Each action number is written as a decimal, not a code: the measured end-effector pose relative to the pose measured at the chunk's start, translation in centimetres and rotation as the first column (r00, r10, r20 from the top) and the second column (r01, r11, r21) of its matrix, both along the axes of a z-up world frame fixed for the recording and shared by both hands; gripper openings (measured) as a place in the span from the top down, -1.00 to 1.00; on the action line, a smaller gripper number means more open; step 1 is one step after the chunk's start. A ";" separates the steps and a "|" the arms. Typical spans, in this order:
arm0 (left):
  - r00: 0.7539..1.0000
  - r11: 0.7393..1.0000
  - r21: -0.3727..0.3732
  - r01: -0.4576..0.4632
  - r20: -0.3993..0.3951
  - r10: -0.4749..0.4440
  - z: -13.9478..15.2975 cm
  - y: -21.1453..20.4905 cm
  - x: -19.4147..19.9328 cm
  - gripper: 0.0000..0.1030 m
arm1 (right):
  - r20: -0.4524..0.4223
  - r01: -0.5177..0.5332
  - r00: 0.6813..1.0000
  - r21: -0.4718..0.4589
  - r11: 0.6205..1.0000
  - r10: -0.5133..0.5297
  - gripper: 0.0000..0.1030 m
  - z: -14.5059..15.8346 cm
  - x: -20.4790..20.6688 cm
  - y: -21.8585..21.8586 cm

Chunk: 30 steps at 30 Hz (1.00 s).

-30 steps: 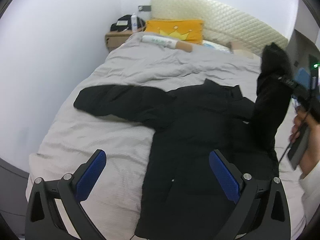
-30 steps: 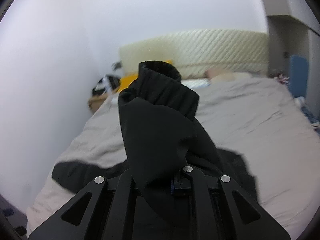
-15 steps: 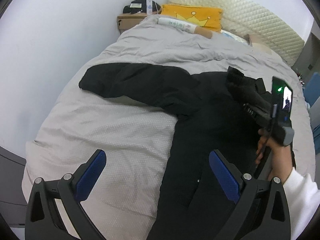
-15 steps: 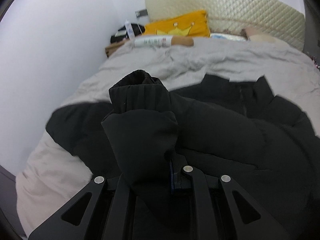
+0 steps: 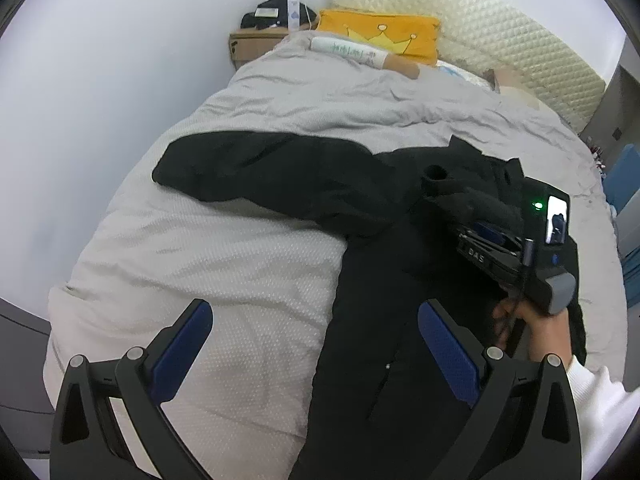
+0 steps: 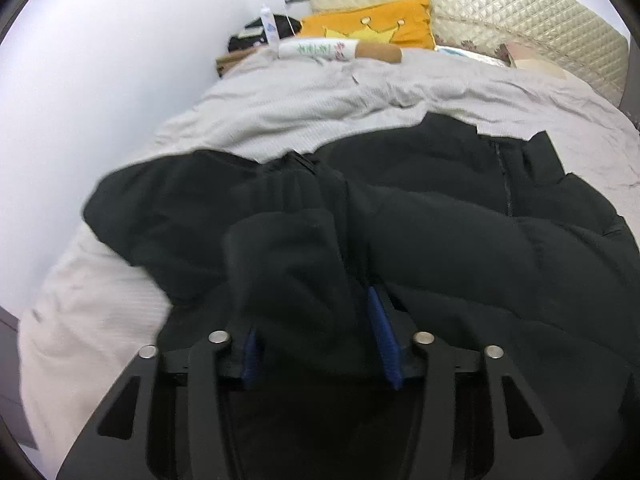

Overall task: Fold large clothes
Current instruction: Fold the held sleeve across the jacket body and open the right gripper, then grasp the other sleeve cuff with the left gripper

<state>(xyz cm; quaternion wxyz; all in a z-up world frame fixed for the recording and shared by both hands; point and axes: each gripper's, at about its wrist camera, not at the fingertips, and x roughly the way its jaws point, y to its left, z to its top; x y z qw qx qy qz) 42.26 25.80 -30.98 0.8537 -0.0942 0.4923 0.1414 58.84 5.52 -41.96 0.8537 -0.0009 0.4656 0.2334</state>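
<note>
Grey bed (image 5: 248, 264) lies bare left of the black jacket (image 5: 384, 360); left tongs (image 5: 316, 348) gape empty, right tongs (image 6: 318, 336) just opening, sleeve (image 6: 296, 272) loosely between.

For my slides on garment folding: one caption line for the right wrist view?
Right gripper, jaws just opened around the black jacket sleeve, lays it across the jacket's body on the grey bed.

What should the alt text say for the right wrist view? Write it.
The right gripper stands partly open around a sleeve of the black puffer jacket spread on a grey quilted bed cover; an orange crown-print pillow lies beyond.
</note>
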 end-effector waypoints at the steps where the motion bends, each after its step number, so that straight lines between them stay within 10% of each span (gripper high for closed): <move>1: 1.000 1.000 -0.001 0.001 0.010 -0.001 0.7 -0.2 -0.2 -0.99 | -0.003 0.002 1.000 0.018 1.000 -0.002 0.09 0.9 -0.4 -0.5; 16: 0.987 0.996 0.016 0.082 0.136 -0.084 11.6 -5.5 -3.0 -0.99 | 0.107 0.170 0.977 0.126 0.977 -0.183 0.09 19.3 -10.6 -10.1; 30: 0.969 0.986 -0.005 0.168 0.184 -0.164 17.0 -10.4 -7.5 -1.00 | 0.118 0.231 0.962 0.120 0.966 -0.245 0.09 26.3 -21.0 -17.8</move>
